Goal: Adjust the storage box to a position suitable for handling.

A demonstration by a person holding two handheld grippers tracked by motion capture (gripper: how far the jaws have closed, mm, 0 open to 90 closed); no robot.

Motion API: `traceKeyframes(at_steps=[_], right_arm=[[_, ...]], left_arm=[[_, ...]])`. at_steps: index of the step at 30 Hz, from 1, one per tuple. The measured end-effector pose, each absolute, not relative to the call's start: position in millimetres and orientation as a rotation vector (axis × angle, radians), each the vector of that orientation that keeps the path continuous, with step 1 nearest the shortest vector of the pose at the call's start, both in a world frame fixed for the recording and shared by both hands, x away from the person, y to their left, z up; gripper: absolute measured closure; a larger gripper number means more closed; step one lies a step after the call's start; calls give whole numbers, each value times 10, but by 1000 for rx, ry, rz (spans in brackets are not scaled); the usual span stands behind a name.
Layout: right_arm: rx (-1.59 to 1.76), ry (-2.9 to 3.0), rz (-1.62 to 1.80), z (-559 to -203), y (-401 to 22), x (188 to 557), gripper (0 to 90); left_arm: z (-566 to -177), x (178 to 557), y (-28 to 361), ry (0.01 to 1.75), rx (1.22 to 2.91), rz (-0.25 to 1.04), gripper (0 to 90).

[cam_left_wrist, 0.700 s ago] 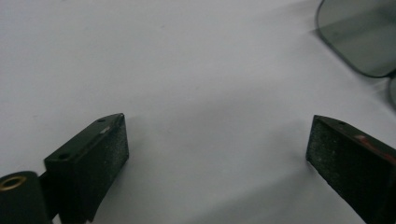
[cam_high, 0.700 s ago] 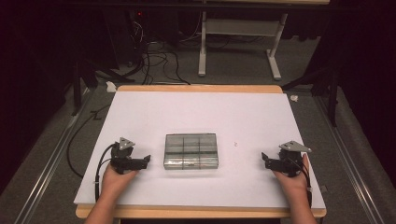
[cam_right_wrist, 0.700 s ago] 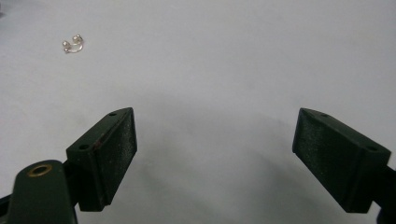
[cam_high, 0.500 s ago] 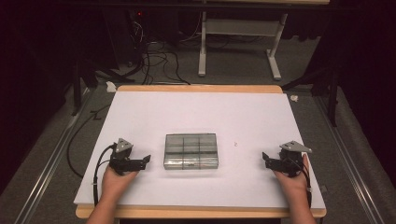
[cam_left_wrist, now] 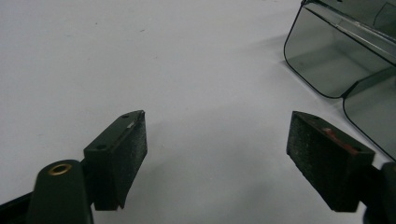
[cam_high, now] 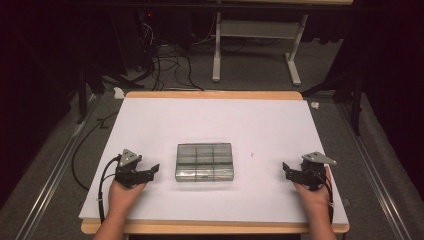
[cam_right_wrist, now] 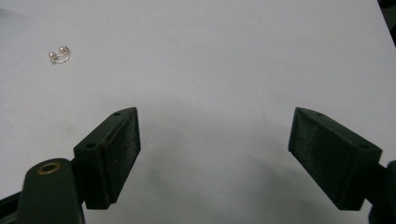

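Clear compartment box [cam_high: 204, 161] sits mid-frame on the white bench [cam_high: 210, 120]; left tongs [cam_high: 150, 171] and right tongs [cam_high: 289, 170] flank it, both open and empty.

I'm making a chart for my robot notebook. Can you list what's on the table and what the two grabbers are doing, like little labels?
table: white top with a wooden edge
clear box: see-through plastic, split into compartments, near the middle
small earring: tiny, silvery, on the white top right of the clear box
left hand-held gripper: jaws open, nothing between them, resting just left of the clear box
right hand-held gripper: jaws open, nothing between them, near the table's right side
touching: neither gripper touches the box or the earring
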State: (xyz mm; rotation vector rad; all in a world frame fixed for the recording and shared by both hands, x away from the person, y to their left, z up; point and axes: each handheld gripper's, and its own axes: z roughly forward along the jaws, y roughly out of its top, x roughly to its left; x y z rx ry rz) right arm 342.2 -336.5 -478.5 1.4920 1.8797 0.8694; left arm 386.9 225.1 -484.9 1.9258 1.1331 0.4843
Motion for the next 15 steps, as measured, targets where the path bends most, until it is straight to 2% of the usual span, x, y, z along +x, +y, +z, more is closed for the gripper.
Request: traceKeyframes(at_steps=[2, 3, 6, 10, 11, 12, 15], right_arm=[[1490, 1886, 864, -4784, -3359, 3422, 163], [1463, 1890, 860, -4779, -3343, 3413, 198], [1452, 1911, 854, -4765, -3318, 3405, 222], [1474, 1924, 878, -4749, -3284, 3414, 283], [1447, 1927, 894, -4723, -3229, 3402, 345], [1441, 1928, 899, -4708, -3206, 3401, 360], [1436, 1933, 917, -4692, -3133, 3438, 374]], left_arm=[[-4844, 3866, 2256, 1126, 1917, 478, 259], [-4825, 3875, 2263, 1100, 1902, 447, 270], [-4801, 3887, 2230, 1078, 1920, 487, 270], [-4839, 3903, 2213, 1071, 1943, 456, 285], [-4836, 3888, 2223, 1055, 1928, 448, 292], [-4838, 3882, 2225, 1053, 1922, 447, 292], [-4843, 3885, 2213, 1039, 1942, 436, 291]])
